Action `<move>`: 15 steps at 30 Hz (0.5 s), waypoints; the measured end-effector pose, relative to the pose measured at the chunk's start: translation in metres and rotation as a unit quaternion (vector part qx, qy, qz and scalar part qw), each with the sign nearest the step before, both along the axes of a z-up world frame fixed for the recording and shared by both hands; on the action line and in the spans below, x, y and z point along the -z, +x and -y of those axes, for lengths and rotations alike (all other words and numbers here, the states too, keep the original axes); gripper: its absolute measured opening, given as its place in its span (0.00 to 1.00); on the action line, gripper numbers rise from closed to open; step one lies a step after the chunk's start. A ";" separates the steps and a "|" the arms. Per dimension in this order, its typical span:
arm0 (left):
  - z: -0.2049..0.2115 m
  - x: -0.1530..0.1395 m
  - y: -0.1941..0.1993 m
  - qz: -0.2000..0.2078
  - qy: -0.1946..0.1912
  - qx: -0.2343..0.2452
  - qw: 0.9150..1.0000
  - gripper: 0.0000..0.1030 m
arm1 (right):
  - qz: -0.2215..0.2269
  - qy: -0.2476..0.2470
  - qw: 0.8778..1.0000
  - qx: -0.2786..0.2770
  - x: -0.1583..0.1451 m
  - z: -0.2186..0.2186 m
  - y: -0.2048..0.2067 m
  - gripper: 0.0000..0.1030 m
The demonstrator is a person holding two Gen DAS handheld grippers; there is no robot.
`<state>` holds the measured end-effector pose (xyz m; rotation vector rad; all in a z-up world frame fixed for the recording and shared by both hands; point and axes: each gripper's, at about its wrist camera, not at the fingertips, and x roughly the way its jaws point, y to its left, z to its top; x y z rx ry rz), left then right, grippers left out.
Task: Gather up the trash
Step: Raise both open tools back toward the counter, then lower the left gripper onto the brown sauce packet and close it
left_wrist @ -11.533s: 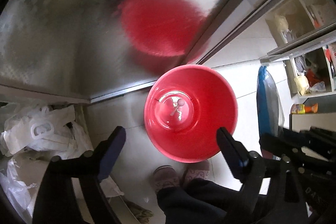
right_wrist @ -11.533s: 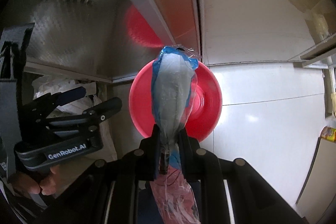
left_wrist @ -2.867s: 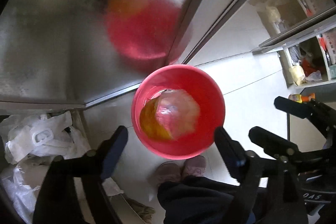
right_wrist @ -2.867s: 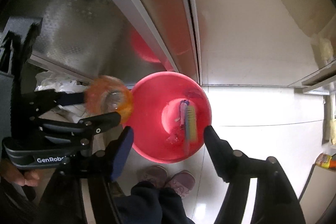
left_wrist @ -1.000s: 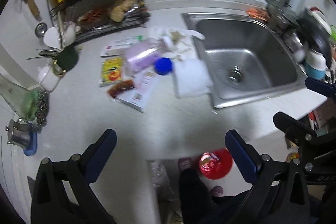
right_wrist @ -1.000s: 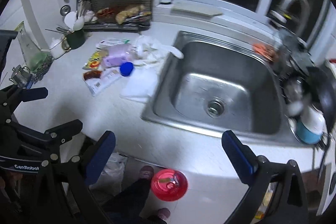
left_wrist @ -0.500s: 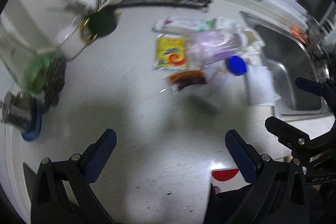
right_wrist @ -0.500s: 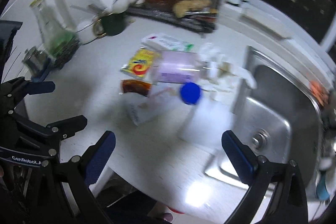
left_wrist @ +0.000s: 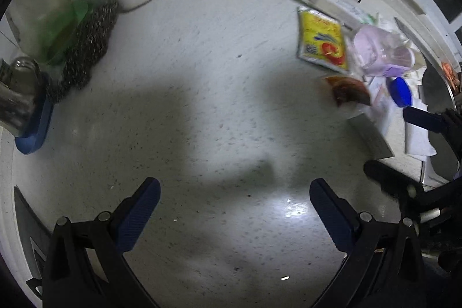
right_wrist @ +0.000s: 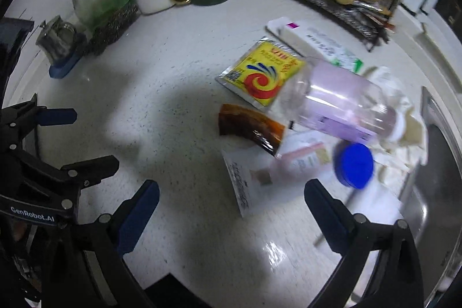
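Ahead of your right gripper [right_wrist: 231, 199], jaws apart and empty, the brown sachet [right_wrist: 249, 124] lies crosswise, far nearer than to your open left gripper [left_wrist: 232, 199].

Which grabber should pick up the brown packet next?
Probably the right gripper: it's open, and the brown packet lies just ahead of its fingers. The left gripper is open too, but faces bare counter.

Your left gripper [left_wrist: 234, 205] and right gripper [right_wrist: 232, 205] share black frames, silver rivets and ribbed blue pads [right_wrist: 135, 217]; white "GenRobot.AI" lettering marks the left one's body.
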<state>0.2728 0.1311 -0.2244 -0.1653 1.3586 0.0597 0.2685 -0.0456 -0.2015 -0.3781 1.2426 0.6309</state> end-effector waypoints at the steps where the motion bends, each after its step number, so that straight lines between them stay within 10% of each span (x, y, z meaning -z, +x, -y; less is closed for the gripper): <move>1: -0.002 0.003 0.001 -0.006 -0.016 0.004 1.000 1.00 | -0.003 -0.004 1.000 -0.004 0.004 -0.003 0.002 0.73; 8: 0.002 0.004 0.002 -0.013 -0.015 0.013 1.000 1.00 | -0.039 -0.040 0.998 -0.020 0.028 -0.017 0.002 0.13; 15: 0.028 -0.008 0.006 -0.004 -0.037 0.061 0.997 1.00 | -0.021 0.001 1.000 0.006 0.005 0.007 -0.006 0.01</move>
